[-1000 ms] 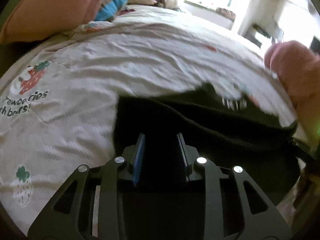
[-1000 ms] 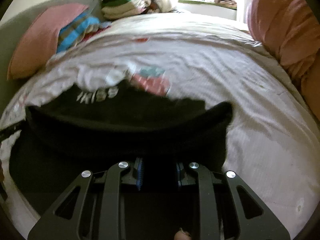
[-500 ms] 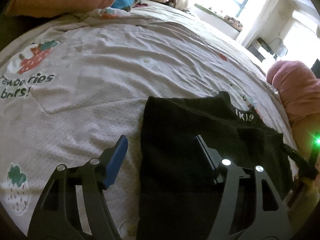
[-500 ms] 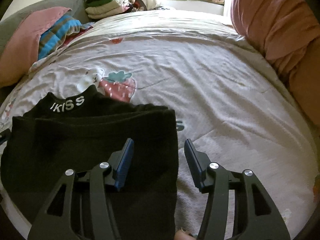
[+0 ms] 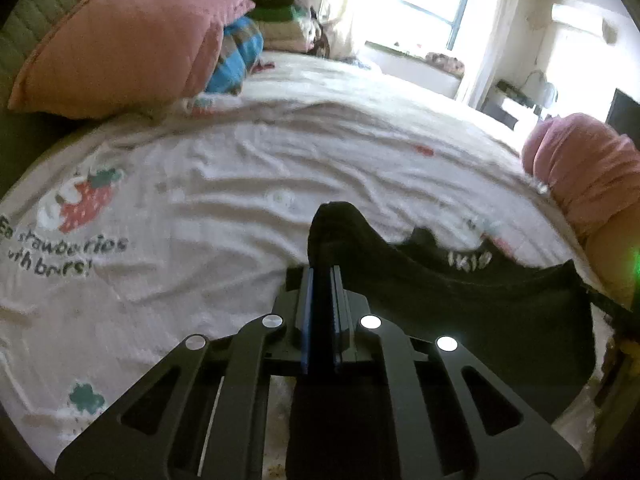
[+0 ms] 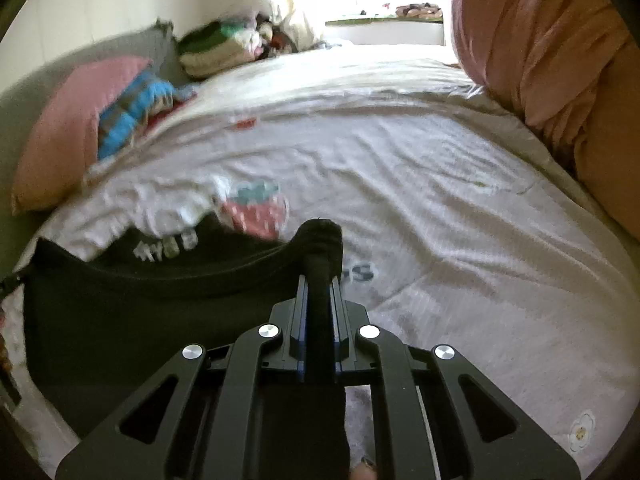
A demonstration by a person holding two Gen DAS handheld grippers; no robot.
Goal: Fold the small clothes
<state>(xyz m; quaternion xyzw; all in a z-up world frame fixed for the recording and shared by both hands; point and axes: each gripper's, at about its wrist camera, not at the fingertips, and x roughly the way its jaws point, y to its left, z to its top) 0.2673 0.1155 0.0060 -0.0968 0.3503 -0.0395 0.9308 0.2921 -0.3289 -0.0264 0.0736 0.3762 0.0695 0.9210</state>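
Note:
A small black garment (image 5: 460,304) with white lettering on its neckband hangs stretched between both grippers above the bed. In the left wrist view my left gripper (image 5: 321,272) is shut on the garment's left corner, a tuft of black cloth poking out past the fingertips. Over in the right wrist view the same black garment (image 6: 152,304) sags to the left, and my right gripper (image 6: 320,280) is shut on its right corner. The neckband lettering (image 6: 166,249) still touches the sheet.
A white strawberry-print bedsheet (image 5: 240,184) covers the bed. A pink pillow (image 5: 128,40) and striped blue cloth (image 5: 236,56) lie at the head, with folded clothes (image 6: 220,48) behind. A rolled pink blanket (image 6: 532,40) lines the right edge.
Half a second ago both grippers stood open over the flat garment's near corners. Both have since shut on the cloth and lifted its near edge off the sheet.

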